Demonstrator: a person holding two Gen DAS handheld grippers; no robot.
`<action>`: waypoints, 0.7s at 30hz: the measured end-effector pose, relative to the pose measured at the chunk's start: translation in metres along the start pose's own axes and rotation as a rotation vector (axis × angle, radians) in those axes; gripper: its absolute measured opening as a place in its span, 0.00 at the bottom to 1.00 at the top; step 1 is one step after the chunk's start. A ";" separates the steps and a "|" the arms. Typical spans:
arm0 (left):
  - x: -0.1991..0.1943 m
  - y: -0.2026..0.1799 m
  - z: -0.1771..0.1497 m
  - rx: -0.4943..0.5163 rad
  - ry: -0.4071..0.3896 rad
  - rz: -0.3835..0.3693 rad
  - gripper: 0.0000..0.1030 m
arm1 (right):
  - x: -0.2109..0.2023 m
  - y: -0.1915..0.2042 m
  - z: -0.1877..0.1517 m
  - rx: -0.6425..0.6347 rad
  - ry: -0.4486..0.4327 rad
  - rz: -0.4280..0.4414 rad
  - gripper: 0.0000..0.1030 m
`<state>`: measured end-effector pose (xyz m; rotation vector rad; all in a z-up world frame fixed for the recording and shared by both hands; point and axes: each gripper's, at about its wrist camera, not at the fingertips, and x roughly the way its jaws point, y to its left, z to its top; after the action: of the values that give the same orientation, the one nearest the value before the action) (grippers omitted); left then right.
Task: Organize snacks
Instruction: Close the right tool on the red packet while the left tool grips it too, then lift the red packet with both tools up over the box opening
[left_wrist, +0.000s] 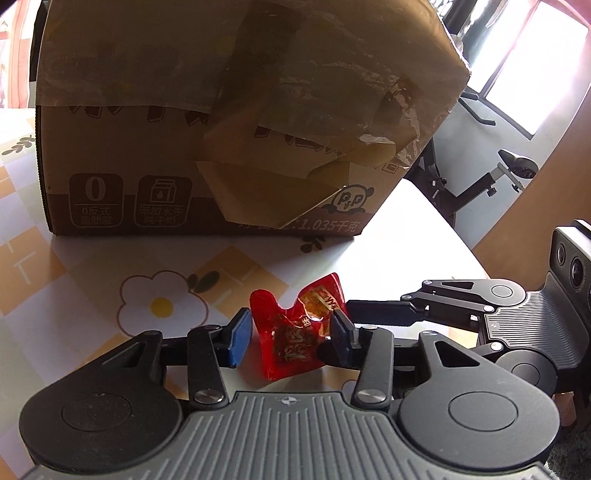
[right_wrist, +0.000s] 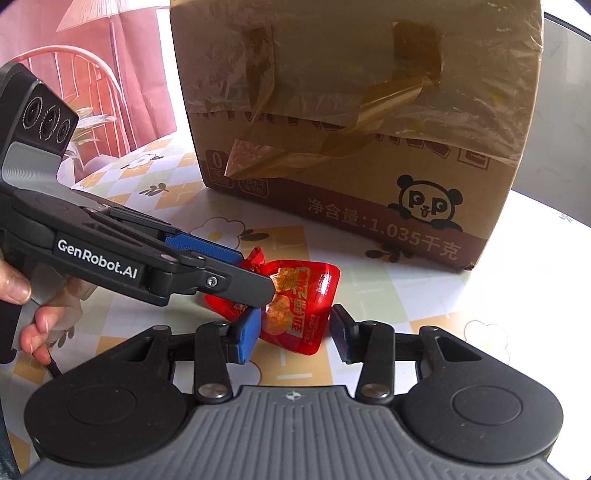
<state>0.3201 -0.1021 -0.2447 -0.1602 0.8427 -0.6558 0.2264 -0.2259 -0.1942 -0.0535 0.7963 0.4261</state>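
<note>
On the flowered tablecloth (left_wrist: 92, 266) before the cardboard box (right_wrist: 351, 110), I'm clamping my left gripper (left_wrist: 291, 328) on the red snack pouch (left_wrist: 295, 332) and should be squeezing gently; my right gripper (right_wrist: 295, 332) is standing apart around it

Cardboard box (right_wrist: 354, 122) blocks way ahead; bare tabletop (right_wrist: 424, 295) right of red snack packet (right_wrist: 295, 306) passable.

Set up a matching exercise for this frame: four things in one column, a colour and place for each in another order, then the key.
Things:
1. snack packet
2. cardboard box
3. finger pads
4. flower print

Descriptions:
a. white with a yellow centre, on the tablecloth
b. red, crumpled, in front of the box
c. brown, taped, behind the packet
d. blue, on either side of the packet

Pairs: 1-b, 2-c, 3-d, 4-a
</note>
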 end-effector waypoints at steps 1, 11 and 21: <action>0.000 0.003 0.000 -0.008 0.001 -0.001 0.38 | 0.000 0.000 0.000 0.005 0.000 0.005 0.39; -0.010 0.009 -0.002 -0.002 -0.005 -0.007 0.38 | 0.001 0.004 0.004 0.001 0.004 0.024 0.34; -0.007 0.011 -0.004 -0.015 -0.012 -0.029 0.38 | -0.001 -0.001 0.004 -0.011 0.030 0.062 0.24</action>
<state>0.3190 -0.0893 -0.2469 -0.1903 0.8351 -0.6755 0.2288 -0.2259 -0.1908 -0.0456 0.8268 0.4887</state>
